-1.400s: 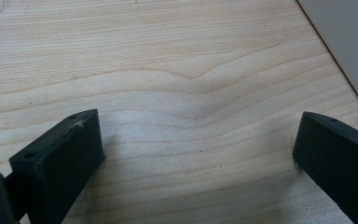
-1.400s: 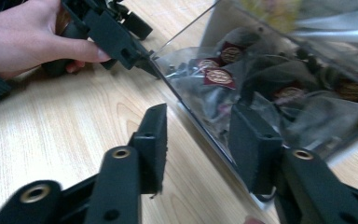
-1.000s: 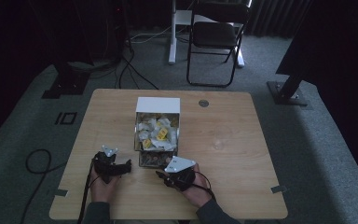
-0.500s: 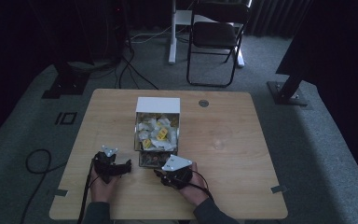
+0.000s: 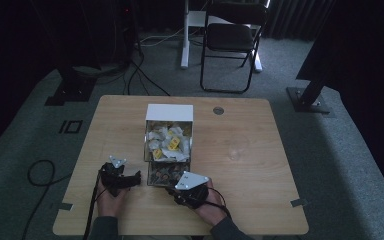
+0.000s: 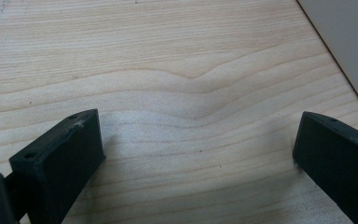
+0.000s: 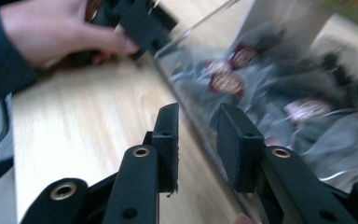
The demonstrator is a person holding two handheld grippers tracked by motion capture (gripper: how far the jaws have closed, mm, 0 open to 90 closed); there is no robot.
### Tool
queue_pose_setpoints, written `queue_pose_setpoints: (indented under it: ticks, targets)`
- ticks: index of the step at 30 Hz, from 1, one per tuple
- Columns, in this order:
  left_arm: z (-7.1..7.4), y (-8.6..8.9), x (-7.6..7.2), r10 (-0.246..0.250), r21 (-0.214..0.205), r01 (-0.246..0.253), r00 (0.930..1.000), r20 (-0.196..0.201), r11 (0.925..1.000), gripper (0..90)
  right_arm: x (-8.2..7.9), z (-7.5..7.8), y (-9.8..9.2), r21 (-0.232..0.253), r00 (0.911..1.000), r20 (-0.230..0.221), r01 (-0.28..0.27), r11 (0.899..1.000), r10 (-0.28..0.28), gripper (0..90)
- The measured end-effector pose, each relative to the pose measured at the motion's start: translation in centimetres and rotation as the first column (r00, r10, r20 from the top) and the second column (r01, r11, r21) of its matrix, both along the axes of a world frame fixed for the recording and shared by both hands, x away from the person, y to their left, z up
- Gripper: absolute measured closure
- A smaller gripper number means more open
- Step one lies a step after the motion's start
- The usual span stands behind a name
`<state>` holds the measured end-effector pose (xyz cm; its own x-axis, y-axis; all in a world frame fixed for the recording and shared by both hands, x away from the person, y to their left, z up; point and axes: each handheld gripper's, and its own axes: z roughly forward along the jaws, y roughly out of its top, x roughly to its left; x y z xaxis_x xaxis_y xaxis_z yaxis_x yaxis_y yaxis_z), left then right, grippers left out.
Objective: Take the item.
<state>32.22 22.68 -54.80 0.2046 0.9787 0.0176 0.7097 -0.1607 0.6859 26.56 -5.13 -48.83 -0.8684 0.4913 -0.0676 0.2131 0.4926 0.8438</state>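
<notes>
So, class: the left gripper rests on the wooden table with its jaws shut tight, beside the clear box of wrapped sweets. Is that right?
Not quite. The left gripper has its jaws wide apart, with bare light wooden table between them, as the left gripper view shows. The rest stands: it sits beside the clear box of wrapped sweets in the high view.

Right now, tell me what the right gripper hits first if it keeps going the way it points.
The right gripper would probably meet the clear box's near wall first: its edge runs up between the slightly parted jaws, wrapped packets behind it. Depth is blurred.
</notes>
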Motion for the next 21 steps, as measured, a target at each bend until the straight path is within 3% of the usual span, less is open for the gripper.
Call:
queue_pose_setpoints:
  ticks: [3, 9, 15, 21]
  targets:
    - [0.0, 0.0, 0.0, 0.000, 0.000, 0.000, 1.0000, 0.000, 1.0000, 2.0, 0.2, 0.4, 0.2, 0.020, 0.9992, 0.020, 0.033, 0.999, -0.033, 61.4]
    - [0.0, 0.0, 0.0, 0.000, 0.000, 0.000, 1.0000, 0.000, 1.0000, 2.0, 0.9, 0.1, 1.1, 0.003, 0.9988, -0.003, 0.049, 0.999, -0.049, 53.4]
    - [0.0, 0.0, 0.0, 0.000, 0.000, 0.000, 1.0000, -0.001, 1.0000, 2.0, 1.0, 0.0, 1.9, 0.000, 0.9994, -0.009, 0.033, 0.999, -0.033, 62.7]
    - [0.0, 0.0, 0.0, 0.000, 0.000, 0.000, 1.0000, 0.000, 1.0000, 2.0, 1.4, 0.2, 1.8, -0.010, 0.9980, -0.010, 0.063, 0.998, -0.063, 68.9]
